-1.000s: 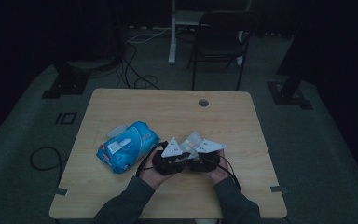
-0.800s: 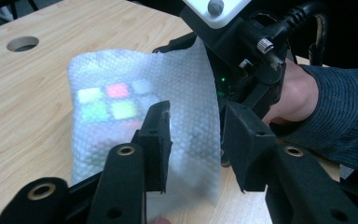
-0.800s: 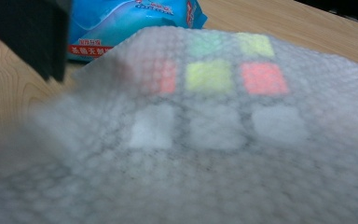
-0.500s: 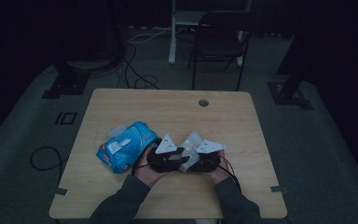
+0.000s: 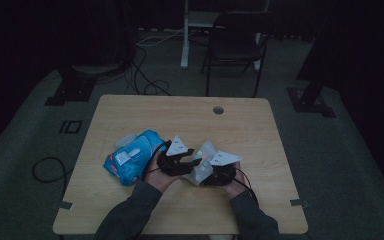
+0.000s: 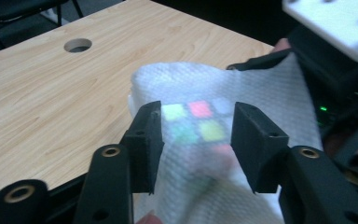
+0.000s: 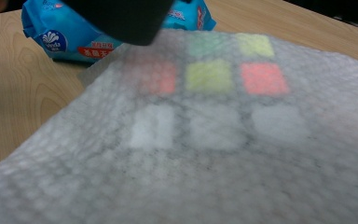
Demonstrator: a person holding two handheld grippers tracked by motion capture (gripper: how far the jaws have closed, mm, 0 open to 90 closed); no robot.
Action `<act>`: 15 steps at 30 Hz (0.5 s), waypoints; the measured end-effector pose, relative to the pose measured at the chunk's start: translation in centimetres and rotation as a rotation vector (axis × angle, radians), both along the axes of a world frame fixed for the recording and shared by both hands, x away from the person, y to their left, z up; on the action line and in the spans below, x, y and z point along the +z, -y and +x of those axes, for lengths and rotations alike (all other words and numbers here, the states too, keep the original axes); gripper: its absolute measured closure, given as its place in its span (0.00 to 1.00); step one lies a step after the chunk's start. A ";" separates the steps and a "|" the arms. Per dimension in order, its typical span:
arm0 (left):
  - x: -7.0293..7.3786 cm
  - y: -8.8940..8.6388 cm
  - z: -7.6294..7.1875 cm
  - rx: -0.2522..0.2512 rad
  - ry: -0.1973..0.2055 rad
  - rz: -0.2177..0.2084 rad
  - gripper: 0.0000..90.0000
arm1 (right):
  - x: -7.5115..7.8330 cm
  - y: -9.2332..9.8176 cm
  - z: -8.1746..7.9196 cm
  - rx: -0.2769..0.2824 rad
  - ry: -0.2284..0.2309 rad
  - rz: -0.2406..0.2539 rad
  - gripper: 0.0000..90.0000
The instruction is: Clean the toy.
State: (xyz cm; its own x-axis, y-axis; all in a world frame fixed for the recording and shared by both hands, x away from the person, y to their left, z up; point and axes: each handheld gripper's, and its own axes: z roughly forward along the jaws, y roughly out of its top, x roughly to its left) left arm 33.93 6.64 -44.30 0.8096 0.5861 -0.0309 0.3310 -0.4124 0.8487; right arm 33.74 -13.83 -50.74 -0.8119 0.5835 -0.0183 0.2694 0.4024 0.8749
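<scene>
A colour cube (image 6: pixel 200 109) (image 7: pixel 209 77) is draped in a white wet wipe (image 6: pixel 261 88) (image 7: pixel 168 177) (image 5: pixel 202 162), its coloured squares showing through. In the left gripper view my left gripper (image 6: pixel 198 140) (image 5: pixel 192 154) is open. Its jaws have just been opening and stand on either side of the wrapped cube, clear of it. My right gripper (image 5: pixel 207 169) is held in the person's right hand at the wipe's right side and is shut on the wrapped cube. The wipe hides its jaws in the right gripper view. A black blurred shape (image 7: pixel 121 18) crosses the top of that view.
A blue wet-wipe pack (image 5: pixel 130 157) (image 7: pixel 60 37) lies on the wooden table (image 5: pixel 260 130) just left of the hands. A cable hole (image 5: pixel 218 110) (image 6: pixel 78 45) sits near the far edge. A chair (image 5: pixel 235 45) and floor cables (image 5: pixel 145 80) stand beyond the table.
The left hand has shifted a little left and away from the person, toward the blue pack. The right hand and the wipe have stayed in place.
</scene>
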 end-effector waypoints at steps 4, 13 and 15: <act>-0.4 0.2 0.6 0.016 -0.015 -0.005 0.54 | 0.0 -0.1 -0.1 0.001 0.002 0.001 0.38; -1.2 0.5 1.3 0.009 -0.071 -0.037 0.50 | 0.1 -0.2 -0.3 0.008 0.017 -0.010 0.38; -1.2 0.5 1.3 0.007 -0.077 -0.041 0.50 | 0.1 -0.2 -0.3 0.009 0.017 -0.010 0.38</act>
State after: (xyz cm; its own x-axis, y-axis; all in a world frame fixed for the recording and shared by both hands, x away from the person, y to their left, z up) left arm 35.25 6.13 -45.52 0.8001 0.5884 -0.1167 0.3984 -0.3756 0.8368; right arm 33.47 -13.66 -50.62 -0.8164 0.5762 -0.0380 0.2506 0.4130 0.8756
